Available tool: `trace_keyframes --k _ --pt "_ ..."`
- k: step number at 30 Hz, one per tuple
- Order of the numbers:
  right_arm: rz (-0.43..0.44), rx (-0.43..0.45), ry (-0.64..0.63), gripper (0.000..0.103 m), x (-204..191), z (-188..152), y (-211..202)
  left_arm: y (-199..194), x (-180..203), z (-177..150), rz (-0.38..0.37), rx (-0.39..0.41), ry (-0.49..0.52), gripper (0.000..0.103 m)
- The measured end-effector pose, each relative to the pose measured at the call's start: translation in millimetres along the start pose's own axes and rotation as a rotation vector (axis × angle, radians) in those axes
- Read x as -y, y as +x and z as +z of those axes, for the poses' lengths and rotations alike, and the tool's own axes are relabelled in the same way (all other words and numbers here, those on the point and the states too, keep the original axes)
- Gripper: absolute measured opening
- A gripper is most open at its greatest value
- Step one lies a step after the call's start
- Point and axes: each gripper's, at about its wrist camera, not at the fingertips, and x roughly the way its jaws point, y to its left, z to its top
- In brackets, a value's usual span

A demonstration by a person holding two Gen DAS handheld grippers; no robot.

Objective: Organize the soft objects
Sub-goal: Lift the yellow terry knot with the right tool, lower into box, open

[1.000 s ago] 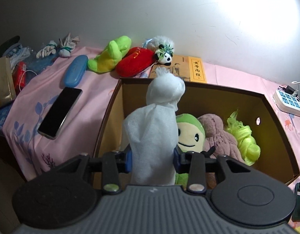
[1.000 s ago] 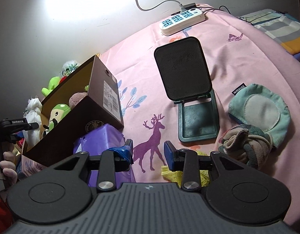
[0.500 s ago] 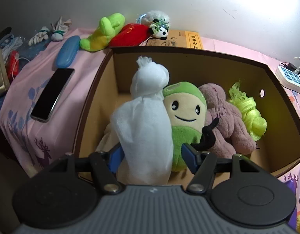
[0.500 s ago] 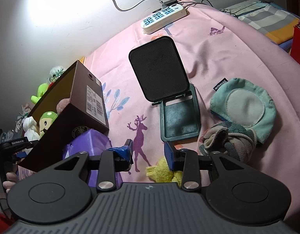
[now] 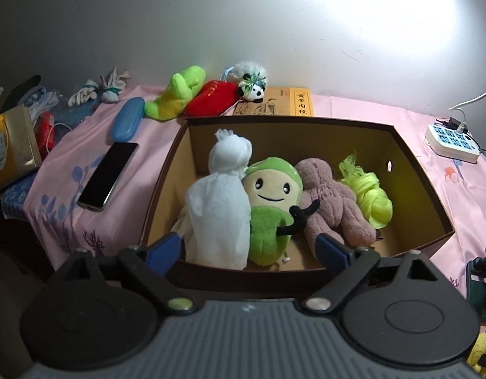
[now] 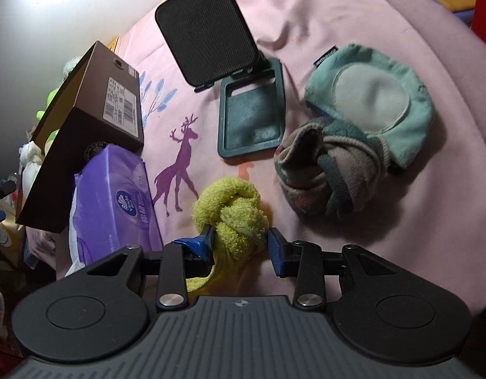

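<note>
Yellow knot between the right jaws, box off to the left

The box [image 6: 85,120] lies left and far of the right gripper [image 6: 239,243]; inside it the white bundle [image 5: 221,202] stands upright at the left end, beside the plush toys (released: the left gripper [image 5: 249,249] has just been opening, jaws wide, touching nothing). The yellow knot [image 6: 233,214] sits on the pink sheet [image 6: 353,15] right between the right pads, which have just parted slightly; whether they press it I cannot tell.

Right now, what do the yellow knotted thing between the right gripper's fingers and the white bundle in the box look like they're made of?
Yellow knotted cloth: looks like terry towelling, with a matte, looped, nubbly pile. White bundle: probably thin non-woven fabric or tissue, matte, crinkled and slightly translucent, tied off at the top.
</note>
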Motion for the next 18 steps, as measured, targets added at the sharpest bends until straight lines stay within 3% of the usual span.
trace_keyframes --k 3,9,18 --pt "0.050 -0.049 0.002 0.020 -2 0 11 -8 6 -7 0.001 -0.005 -0.003 0.093" --pt "0.095 -0.049 -0.063 0.018 -10 6 15 -19 9 -27 0.025 -0.037 -0.024 0.093" --pt "0.165 0.053 -0.138 0.015 -25 22 -3 -12 18 -60 0.018 -0.133 -0.060 0.093"
